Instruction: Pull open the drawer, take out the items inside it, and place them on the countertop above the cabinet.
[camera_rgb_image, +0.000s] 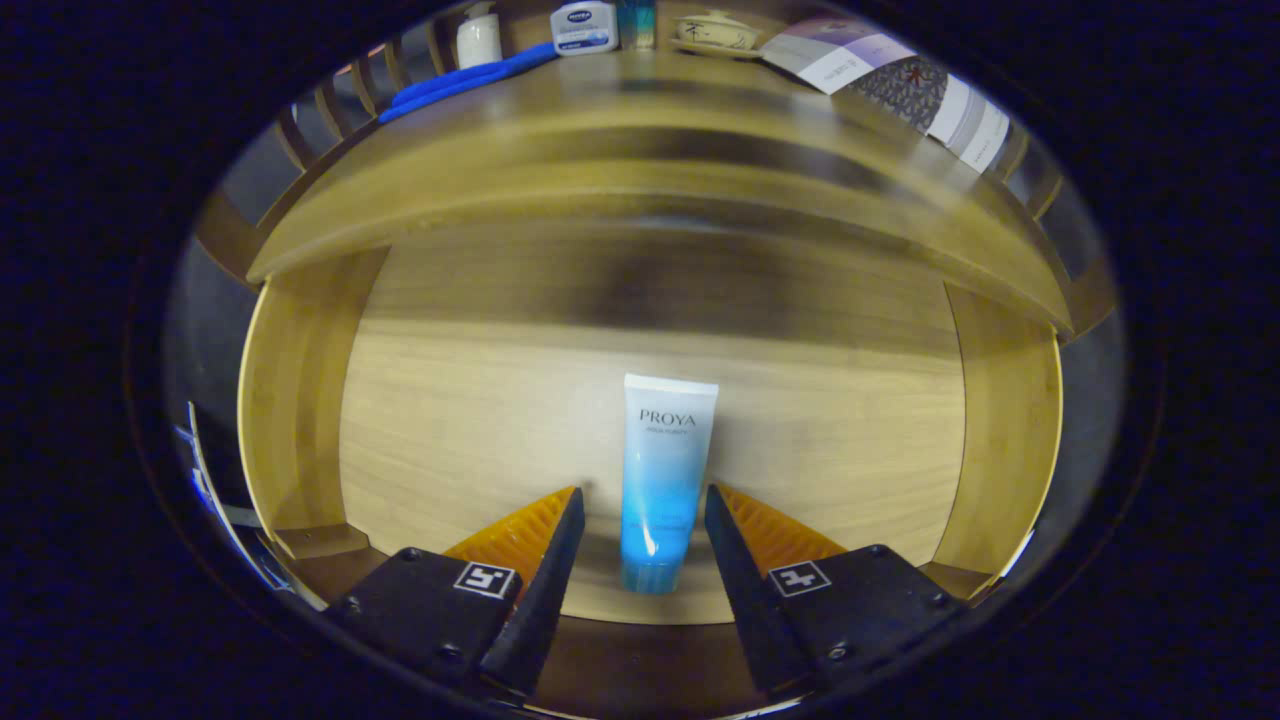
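The wooden drawer stands pulled open below the cabinet's countertop. On its floor lies a white-to-blue tube, cap end towards me. My gripper hangs over the drawer, open, with one finger on each side of the tube's lower half. A small gap shows between each finger and the tube, so neither presses on it.
On the countertop, beyond the drawer, lie a blue toothbrush, a white bottle, a white and blue jar, a lidded ceramic bowl and a patterned booklet. Slatted rails run along the countertop's sides.
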